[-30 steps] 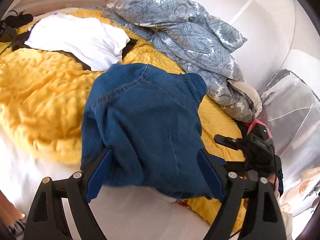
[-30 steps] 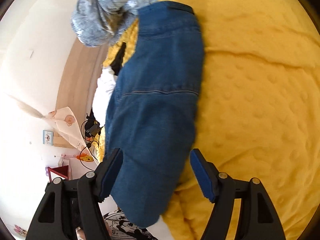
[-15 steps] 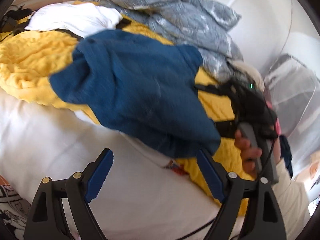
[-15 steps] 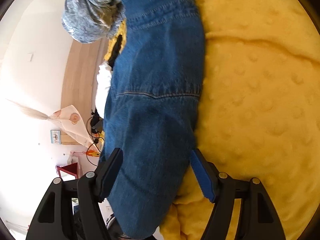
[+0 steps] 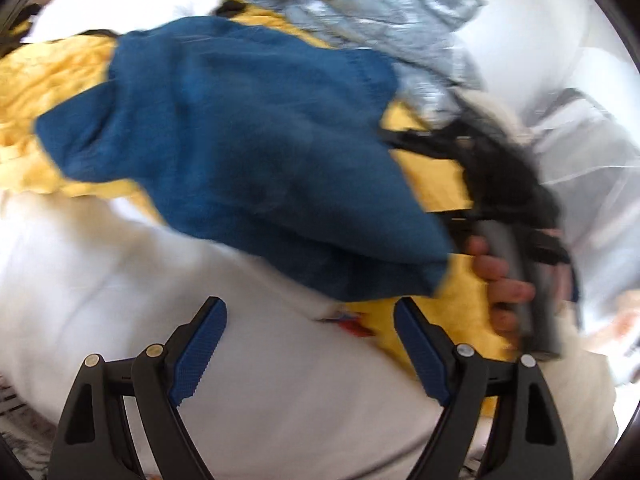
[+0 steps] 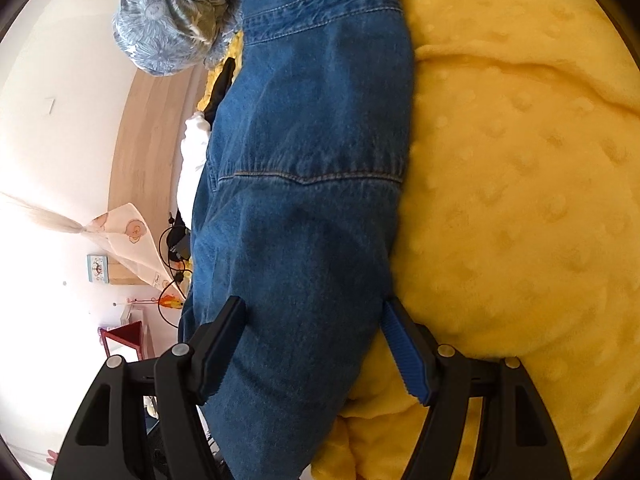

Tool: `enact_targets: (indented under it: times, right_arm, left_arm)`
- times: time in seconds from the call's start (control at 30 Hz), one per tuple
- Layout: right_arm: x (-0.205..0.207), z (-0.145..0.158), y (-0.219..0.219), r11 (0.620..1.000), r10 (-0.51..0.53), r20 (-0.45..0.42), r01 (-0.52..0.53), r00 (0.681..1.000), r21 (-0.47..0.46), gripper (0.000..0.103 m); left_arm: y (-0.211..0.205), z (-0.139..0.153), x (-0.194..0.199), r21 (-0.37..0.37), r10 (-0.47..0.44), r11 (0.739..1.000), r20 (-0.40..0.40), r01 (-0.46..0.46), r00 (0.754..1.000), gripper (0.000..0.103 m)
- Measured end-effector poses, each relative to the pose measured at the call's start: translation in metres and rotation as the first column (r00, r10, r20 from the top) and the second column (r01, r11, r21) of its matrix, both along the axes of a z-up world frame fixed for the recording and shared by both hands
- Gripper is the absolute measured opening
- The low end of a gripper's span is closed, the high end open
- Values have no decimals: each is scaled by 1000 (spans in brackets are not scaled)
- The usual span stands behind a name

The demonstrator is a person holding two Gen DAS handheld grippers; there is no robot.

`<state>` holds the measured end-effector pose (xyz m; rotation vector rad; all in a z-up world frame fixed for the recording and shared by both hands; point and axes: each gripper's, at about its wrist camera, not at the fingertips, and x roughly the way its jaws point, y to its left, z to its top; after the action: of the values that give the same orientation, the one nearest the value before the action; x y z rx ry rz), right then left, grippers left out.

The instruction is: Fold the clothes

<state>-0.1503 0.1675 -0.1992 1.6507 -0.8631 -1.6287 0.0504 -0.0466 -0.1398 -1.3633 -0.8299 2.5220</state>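
A blue denim garment point(image 5: 248, 152) lies bunched on a yellow blanket point(image 5: 52, 80) on the bed; the left wrist view is blurred. My left gripper point(image 5: 310, 344) is open and empty, held back over the white sheet short of the denim's near edge. The right gripper's body and the hand holding it point(image 5: 516, 248) show at the denim's right edge. In the right wrist view the denim point(image 6: 312, 200) runs lengthwise between the fingers of my right gripper point(image 6: 316, 344), which is open with its jaws either side of the cloth.
A grey floral duvet point(image 5: 380, 12) is heaped at the back, also in the right wrist view point(image 6: 172, 20). A white garment point(image 5: 120, 4) lies at the back left. White bedsheet point(image 5: 120, 280) covers the near side. A wooden headboard point(image 6: 148, 152) and cables are beyond.
My left gripper has pulled back off the denim and now hangs over the white sheet. My right gripper has moved further along the denim, which now fills the gap between its fingers.
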Motion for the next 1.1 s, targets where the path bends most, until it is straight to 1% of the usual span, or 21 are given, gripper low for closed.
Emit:
enact_targets:
  times: [0.13,0.17,0.23,0.3,0.4,0.43,0.53,0.63,0.73,0.83,0.87,0.97,1.0,1.1]
  right_arm:
    - [1,-5,5,999,-19,32,20,999,-35,72]
    - [2,-6,5,999,-15,33,16,999,-36,72]
    - [3,-7,1,1000,15,36,-15,999,-19,72]
    - [5,-7,-3,999,48,39,-48,998,-1,72]
    - [5,-6,-5,999,47,39,-47,998,-18,72]
    - [5,-6,-6,999,41,42,-40,998,-28,74]
    - [4,-7,-6,998,17,50,-14,999,-59,75]
    - [3,-11,-4,997,0,62,5,998,-72,75]
    - [3,-12,-3,998,-6,63,11,998,-69,75]
    - [4,-10,-5,998,10,52,-7,999,-60,76]
    - [4,-9,-7,998,19,46,-17,999,-56,76]
    - [6,-7,-8,998,38,38,-35,999,-59,76]
    - [6,-6,-7,997,34,37,-31,999,-68,76]
    - [6,-2,-6,994,17,31,-14,999,-107,76]
  left_arm:
    - [12,8,6,-31,-99,995,-61,97,993,87]
    - [10,8,7,-16,-106,994,-69,105,992,87]
    - [5,8,5,19,-109,994,-71,111,992,87]
    - [0,7,2,31,-93,995,-65,95,993,87]
    - [-1,3,1,66,-83,994,-64,87,995,87]
    - [-1,4,3,79,-86,993,-72,91,994,87]
    - [3,8,7,115,-98,987,-102,109,990,87]
    - [9,9,3,169,-116,976,-121,136,986,87]
    - [22,11,-4,252,-142,952,-131,171,981,87]
    - [33,14,-9,272,-173,940,-134,204,976,87]
    - [36,13,-10,281,-206,930,-134,236,969,87]
    - [40,8,-15,342,-209,910,-110,234,972,87]
    - [42,7,-17,344,-206,911,-103,230,973,87]
    - [45,10,-19,312,-185,926,-113,212,976,87]
